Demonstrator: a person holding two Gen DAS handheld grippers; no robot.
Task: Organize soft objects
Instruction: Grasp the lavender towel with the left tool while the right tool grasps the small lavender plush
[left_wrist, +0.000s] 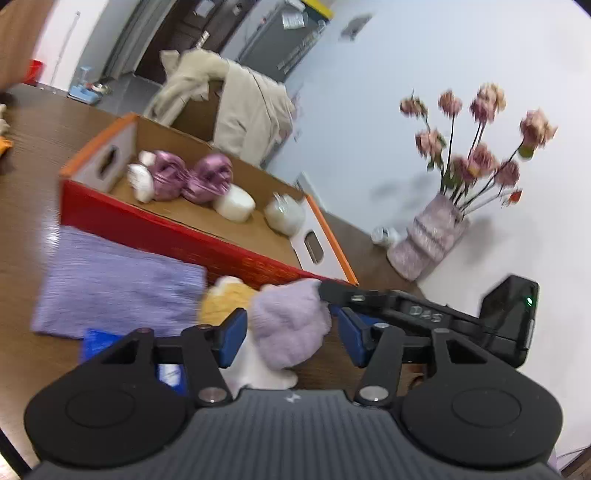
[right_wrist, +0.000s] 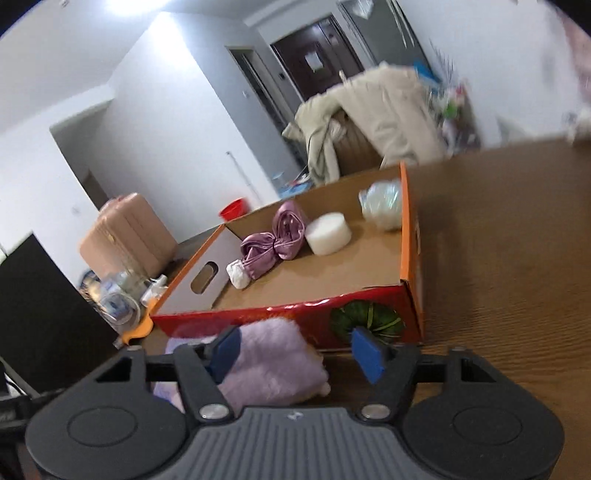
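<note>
A fluffy lilac plush lies on the brown table in front of the red-and-orange cardboard box. My left gripper is open with the plush between its blue pads. The right gripper is open too, the same plush by its left pad; its black body shows in the left wrist view. The box holds a shiny purple bundle, a white round pad, a white pouch and a small white item.
A lilac cloth lies flat left of the plush, with a yellow soft thing and a blue packet beside it. A vase of pink flowers stands by the wall. A beige coat hangs behind the table.
</note>
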